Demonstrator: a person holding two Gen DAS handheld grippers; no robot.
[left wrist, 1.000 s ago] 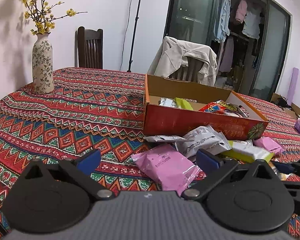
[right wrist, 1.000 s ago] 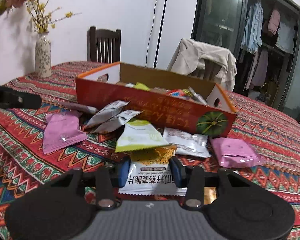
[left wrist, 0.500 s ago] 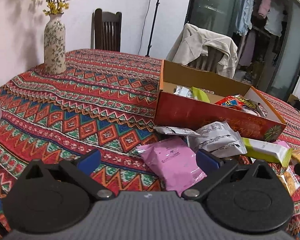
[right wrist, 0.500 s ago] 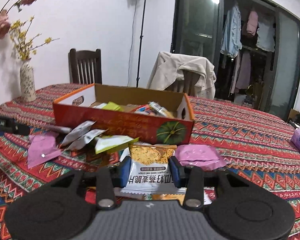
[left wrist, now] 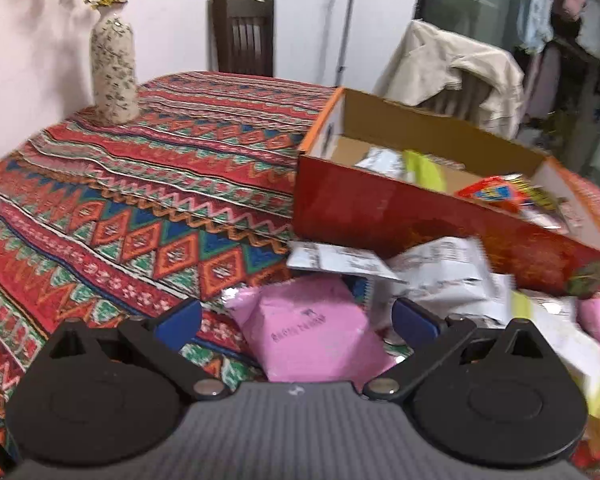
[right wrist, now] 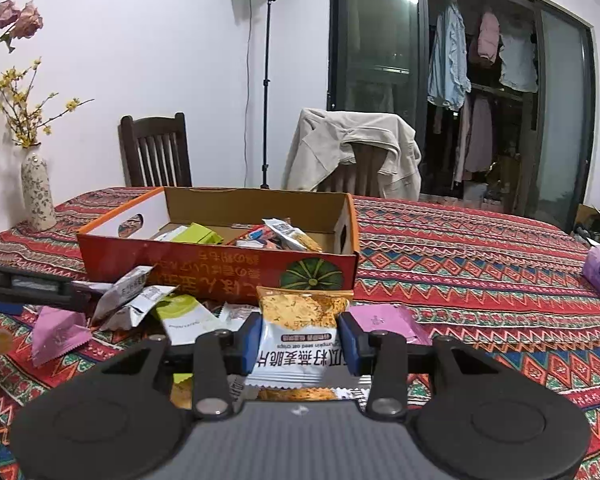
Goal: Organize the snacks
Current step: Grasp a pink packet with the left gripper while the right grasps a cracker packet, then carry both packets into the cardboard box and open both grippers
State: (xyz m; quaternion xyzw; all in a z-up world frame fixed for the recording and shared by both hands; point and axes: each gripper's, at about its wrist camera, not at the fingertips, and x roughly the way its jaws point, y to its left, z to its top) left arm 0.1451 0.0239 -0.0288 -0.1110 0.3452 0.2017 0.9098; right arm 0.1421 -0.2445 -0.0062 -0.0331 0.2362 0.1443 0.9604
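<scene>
**Oat-crisp packet gripped in front of the snack box**

The orange-and-white oat-crisp packet (right wrist: 298, 334) sits between the blue pads (right wrist: 250, 342) of the right tool (right wrist: 299, 343), which is closed tight on its sides and holds it off the counter (right wrist: 480, 280), just in front of the red cardboard box (right wrist: 220, 268). The box stands open on the patterned cloth, and several packets lie inside it, among them a green one (right wrist: 198, 235) and an orange-topped one (right wrist: 292, 236).

Loose packets are scattered against the near wall of the box: two silver-grey ones (right wrist: 130, 294), a white-and-green one (right wrist: 184, 318), and a pink one (right wrist: 384, 320) just right of the held packet. Farther left lies another pink packet (left wrist: 312, 330). The left tool (left wrist: 298, 318) hovers over it with its pads spread wide to either side, not pressing on it; this view is blurred, so contact with the wrapper cannot be judged. That tool also shows as a dark bar at the left edge of the right wrist view.

A flowered vase (right wrist: 38, 194) with yellow sprigs stands at the far left of the counter. Behind are a dark wooden chair (right wrist: 156, 152), a second chair draped with a beige jacket (right wrist: 356, 148), and a lamp on a stand (right wrist: 265, 80).
</scene>
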